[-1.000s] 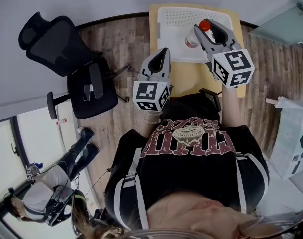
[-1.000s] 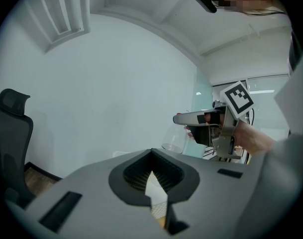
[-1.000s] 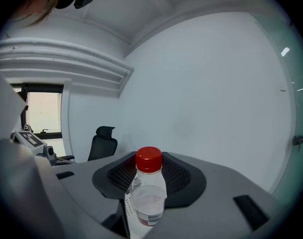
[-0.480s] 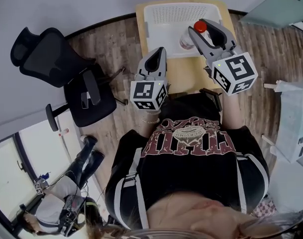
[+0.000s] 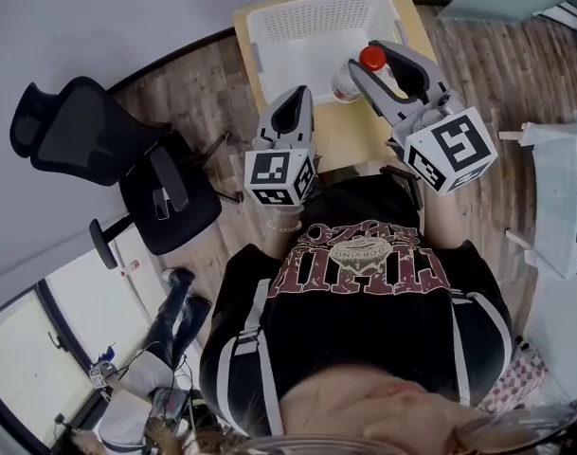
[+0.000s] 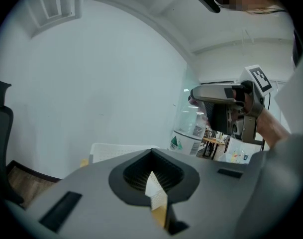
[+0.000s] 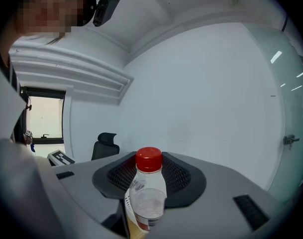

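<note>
Bottle (image 7: 148, 194) of clear plastic, red-capped, with a white label, sits upright, clamped in the right claw (image 5: 369, 58) over the white basket's (image 5: 297, 28) rim on the worktop (image 5: 364, 138); left claw (image 5: 297, 99) closed, empty.

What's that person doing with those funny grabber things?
A person holds a grabber in each hand. The right gripper is clamped on a clear bottle with a red cap, holding it up near the edge of a white basket on a small wooden table. The left gripper is closed on nothing and hangs beside it.
</note>
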Demonstrator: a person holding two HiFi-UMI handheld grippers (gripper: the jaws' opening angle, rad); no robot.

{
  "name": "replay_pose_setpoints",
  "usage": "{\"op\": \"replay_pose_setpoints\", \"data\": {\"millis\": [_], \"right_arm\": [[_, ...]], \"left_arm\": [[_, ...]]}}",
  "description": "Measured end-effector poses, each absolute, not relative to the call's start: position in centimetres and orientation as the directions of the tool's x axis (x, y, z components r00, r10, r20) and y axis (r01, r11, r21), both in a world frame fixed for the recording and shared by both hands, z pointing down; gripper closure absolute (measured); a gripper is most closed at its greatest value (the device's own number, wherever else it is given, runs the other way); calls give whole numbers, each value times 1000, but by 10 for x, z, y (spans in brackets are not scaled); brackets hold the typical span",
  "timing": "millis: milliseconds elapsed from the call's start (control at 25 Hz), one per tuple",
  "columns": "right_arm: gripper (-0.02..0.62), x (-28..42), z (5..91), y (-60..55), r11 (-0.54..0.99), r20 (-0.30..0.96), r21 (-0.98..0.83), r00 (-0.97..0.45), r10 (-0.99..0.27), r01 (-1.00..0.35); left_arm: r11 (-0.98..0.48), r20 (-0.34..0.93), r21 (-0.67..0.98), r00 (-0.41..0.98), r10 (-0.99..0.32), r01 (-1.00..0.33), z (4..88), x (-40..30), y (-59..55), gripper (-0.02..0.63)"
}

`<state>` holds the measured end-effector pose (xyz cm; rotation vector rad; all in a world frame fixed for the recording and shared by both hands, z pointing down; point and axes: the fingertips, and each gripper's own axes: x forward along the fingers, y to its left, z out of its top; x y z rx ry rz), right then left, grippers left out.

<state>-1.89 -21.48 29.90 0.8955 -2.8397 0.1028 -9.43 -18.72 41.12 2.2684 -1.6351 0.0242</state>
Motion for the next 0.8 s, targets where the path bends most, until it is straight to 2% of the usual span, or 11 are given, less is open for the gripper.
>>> {"op": "replay_pose_setpoints", "data": {"millis": [800], "right_arm": [[428,6,306,-172,864,181,15,-848,-498,-504]], "left_arm": [[-370,224,261,429,-875,-891,417,-53,-202,561]]}}
